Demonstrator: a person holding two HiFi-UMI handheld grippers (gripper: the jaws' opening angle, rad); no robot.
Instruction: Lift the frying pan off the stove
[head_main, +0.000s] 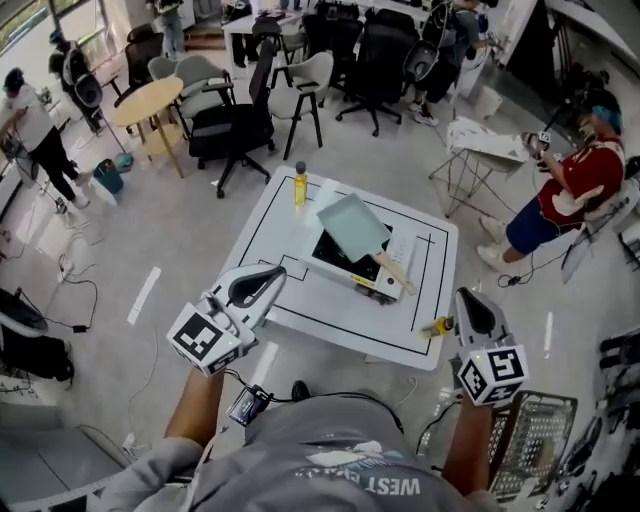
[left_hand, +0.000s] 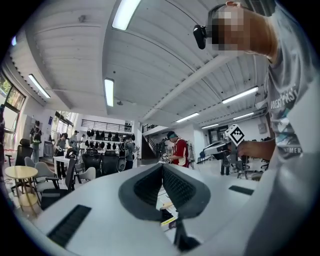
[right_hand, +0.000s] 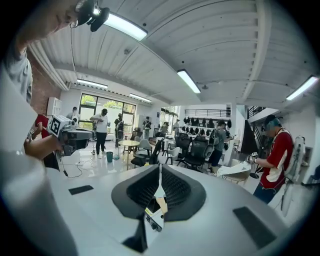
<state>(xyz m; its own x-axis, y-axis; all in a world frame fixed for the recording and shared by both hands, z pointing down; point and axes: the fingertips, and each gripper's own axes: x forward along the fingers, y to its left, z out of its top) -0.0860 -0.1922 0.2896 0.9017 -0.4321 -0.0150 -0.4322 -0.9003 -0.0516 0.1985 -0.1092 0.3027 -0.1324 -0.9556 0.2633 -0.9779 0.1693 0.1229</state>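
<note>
A pale green square frying pan (head_main: 352, 226) with a wooden handle (head_main: 392, 268) rests on the stove (head_main: 326, 250) in the middle of the white table (head_main: 300, 312). The handle points toward the near right. My left gripper (head_main: 277, 272) hovers over the table's near left corner, short of the stove, its jaws shut with nothing between them (left_hand: 162, 167). My right gripper (head_main: 470, 298) hangs off the table's near right edge, also shut and empty (right_hand: 160, 167). Both grippers are apart from the pan.
A yellow bottle (head_main: 299, 184) stands at the table's far left edge, and a small yellow item (head_main: 438, 326) lies at the near right corner. A seated person in red (head_main: 575, 185) is to the right, office chairs (head_main: 235, 125) beyond, a wire basket (head_main: 535, 440) by my right side.
</note>
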